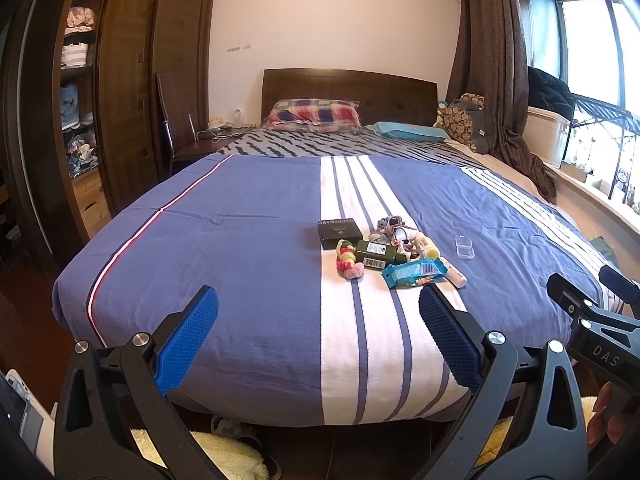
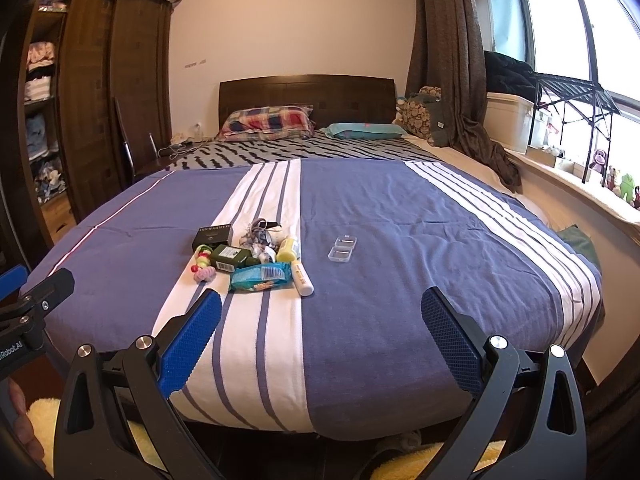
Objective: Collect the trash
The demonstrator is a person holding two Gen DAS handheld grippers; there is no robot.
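A small heap of items lies on the bed's white stripe: a blue snack wrapper [image 1: 414, 274] [image 2: 261, 277], a dark green box [image 1: 375, 253] [image 2: 232, 257], a black box [image 1: 339, 232] [image 2: 213, 235], a white tube [image 1: 454, 273] [image 2: 302, 278], a yellow bottle [image 2: 289, 249], a pink and green toy [image 1: 349, 262] [image 2: 203, 266] and tangled wrappers [image 1: 394, 229] [image 2: 260, 236]. A clear plastic case [image 1: 464, 247] [image 2: 343, 249] lies apart to the right. My left gripper [image 1: 318, 304] and right gripper [image 2: 320, 304] are both open and empty, held over the bed's foot end, short of the heap.
The bed [image 1: 240, 240] has a blue and white striped cover, pillows [image 1: 314, 114] and a wooden headboard. A wardrobe [image 1: 120, 80] stands left, a curtain [image 2: 452, 60] and a window sill [image 2: 580, 184] with toys right. Yellow fluffy rugs [image 1: 224, 456] lie on the floor below.
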